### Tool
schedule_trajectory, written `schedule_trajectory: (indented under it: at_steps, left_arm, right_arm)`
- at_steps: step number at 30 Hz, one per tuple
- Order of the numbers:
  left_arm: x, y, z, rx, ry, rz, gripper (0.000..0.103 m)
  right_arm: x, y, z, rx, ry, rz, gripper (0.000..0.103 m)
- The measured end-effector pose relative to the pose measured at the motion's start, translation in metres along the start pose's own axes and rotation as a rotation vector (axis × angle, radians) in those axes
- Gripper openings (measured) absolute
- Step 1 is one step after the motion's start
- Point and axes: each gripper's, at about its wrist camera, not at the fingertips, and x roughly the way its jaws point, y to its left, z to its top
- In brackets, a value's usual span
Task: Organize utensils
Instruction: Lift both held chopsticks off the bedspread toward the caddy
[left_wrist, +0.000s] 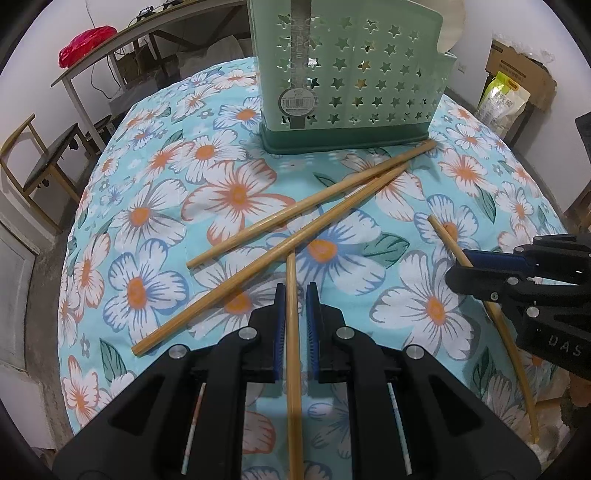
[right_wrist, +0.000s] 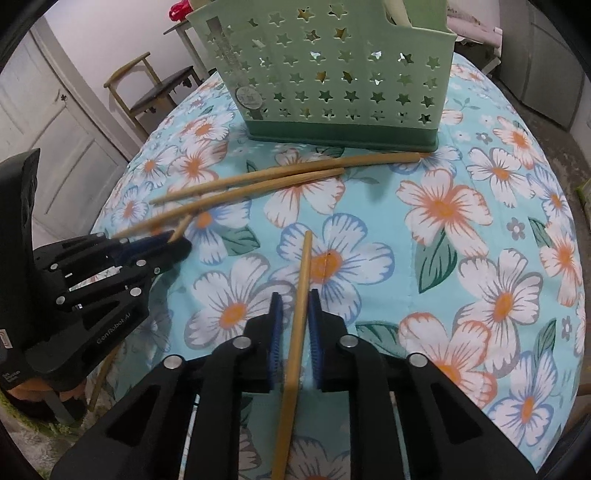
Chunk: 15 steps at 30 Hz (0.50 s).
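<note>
**Two Grippers, Two Chopsticks**

While the green holder (left_wrist: 347, 74) stands at the far side of the round table (left_wrist: 110, 295), each gripper has a wooden chopstick between its blue pads. Everything below is placed from that holder.

Nearest the camera, and farthest from the holder, the left gripper (left_wrist: 295, 291) is closed on one chopstick (left_wrist: 293, 350). The stick runs straight between the two pads and its tip pokes out toward the holder. The right gripper (right_wrist: 295, 295) is also far from the holder, and it is squeezed on a second chopstick (right_wrist: 301, 295). That stick's tip points toward the holder too. Both grippers sit side by side, near each other, over the flower cloth (right_wrist: 480, 258).

Closer to the holder, two loose chopsticks (left_wrist: 295, 218) lie flat on the cloth. They lie close together, and their far ends almost reach the holder's dark green base.

Last comes the holder itself. It stands upright, and its walls are full of little star holes. A pale thing (left_wrist: 448, 26) sticks up out of it, but I cannot tell what that is.
</note>
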Motion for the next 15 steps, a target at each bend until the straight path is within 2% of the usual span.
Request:
schedule_trajectory:
  at_steps: [8, 10, 15]
  left_arm:
    - [0.001, 0.001, 0.001, 0.003, -0.008, -0.013, 0.009]
    - [0.000, 0.005, 0.002, -0.013, -0.013, -0.032, 0.005]
    - [-0.008, 0.022, 0.008, -0.083, -0.038, -0.106, 0.005]
  right_arm:
    - [0.001, -0.006, 0.001, 0.031, -0.005, 0.011, 0.008]
    - [0.000, -0.008, 0.000, 0.037, -0.007, 0.012, 0.008]
    - [0.000, -0.012, 0.000, 0.065, -0.009, 0.027, 0.008]
